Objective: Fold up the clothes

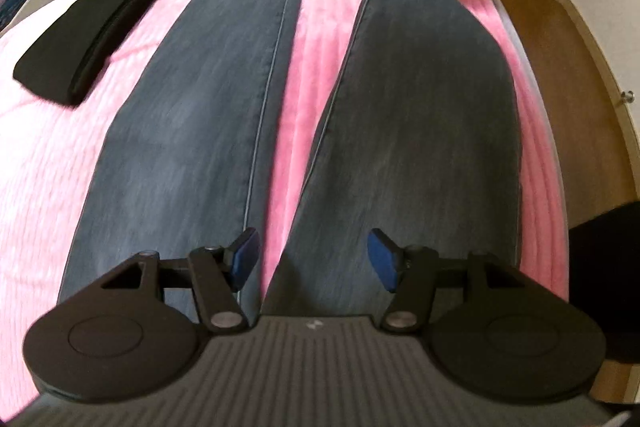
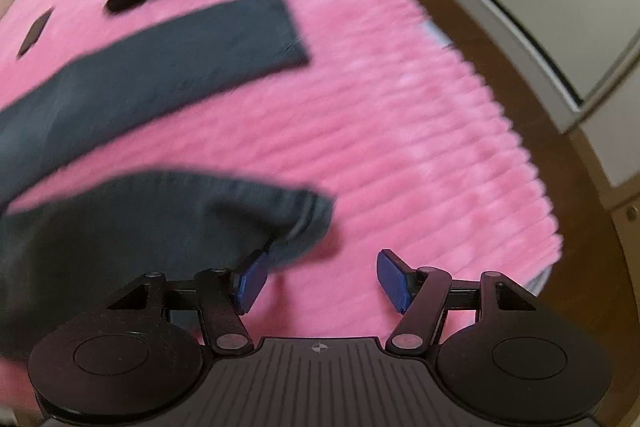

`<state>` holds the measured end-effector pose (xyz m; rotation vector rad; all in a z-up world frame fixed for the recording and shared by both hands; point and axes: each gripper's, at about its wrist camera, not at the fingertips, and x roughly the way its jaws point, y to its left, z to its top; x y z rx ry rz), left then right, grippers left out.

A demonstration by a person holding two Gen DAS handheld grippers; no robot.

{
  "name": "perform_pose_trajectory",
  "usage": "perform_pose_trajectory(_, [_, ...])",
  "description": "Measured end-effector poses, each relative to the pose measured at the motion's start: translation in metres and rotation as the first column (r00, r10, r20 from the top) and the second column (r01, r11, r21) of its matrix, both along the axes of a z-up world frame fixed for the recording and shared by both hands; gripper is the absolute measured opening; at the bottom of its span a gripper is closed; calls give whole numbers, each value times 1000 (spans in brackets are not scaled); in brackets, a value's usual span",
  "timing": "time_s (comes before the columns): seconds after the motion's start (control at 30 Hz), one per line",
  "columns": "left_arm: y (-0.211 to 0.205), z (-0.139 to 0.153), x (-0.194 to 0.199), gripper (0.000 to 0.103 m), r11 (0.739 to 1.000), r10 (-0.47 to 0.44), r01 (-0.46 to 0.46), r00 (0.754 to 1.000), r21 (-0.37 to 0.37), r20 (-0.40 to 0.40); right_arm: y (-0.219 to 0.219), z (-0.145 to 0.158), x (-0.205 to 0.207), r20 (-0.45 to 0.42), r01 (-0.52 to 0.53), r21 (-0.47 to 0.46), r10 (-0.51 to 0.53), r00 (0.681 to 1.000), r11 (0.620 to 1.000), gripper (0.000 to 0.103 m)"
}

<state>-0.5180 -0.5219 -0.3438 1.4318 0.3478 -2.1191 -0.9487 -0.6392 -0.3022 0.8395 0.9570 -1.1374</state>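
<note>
the jeans (image 1: 224,99) are lying flat on the pink blanket (image 1: 332,11), legs spread apart, with a folded black garment (image 1: 100,23) sitting off to their left. the left gripper (image 1: 314,259) is hanging over the crotch end, jaws apart, gripping nothing. the right gripper (image 2: 320,279) is hovering by the hem (image 2: 308,223) of the nearer leg, also released; its left pad is just beside the cloth, not pinching it. looks like the setup for folding one leg onto the other. next move is probably needing a pinch on that hem, then carrying it across to the far leg (image 2: 160,67).
</note>
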Motion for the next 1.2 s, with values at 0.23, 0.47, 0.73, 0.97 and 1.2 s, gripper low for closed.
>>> perform_pose_trajectory(0.23, [-41, 15, -43, 59, 1000, -15, 18, 990, 15, -137, -63, 8, 30, 90, -79, -112, 89, 992, 991, 64])
perform_pose_trajectory(0.47, [-68, 4, -68, 61, 997, 29, -16, 985, 77, -169, -52, 13, 9, 169, 55, -117, -35, 985, 992, 64])
perform_pose_trajectory(0.73, [-78, -32, -85, 45, 983, 9, 16, 991, 184, -135, -10, -29, 4, 274, 80, -44, -65, 960, 996, 64])
perform_pose_trajectory(0.97, [-73, -29, -86, 5, 979, -13, 35, 994, 200, -110, -49, -10, -5, 310, 70, 27, -75, 948, 997, 1])
perform_pose_trajectory(1.2, [-77, 23, -64, 5, 995, 34, -18, 985, 97, -169, -77, 92, 15, -68, -172, -7, 171, 983, 985, 2])
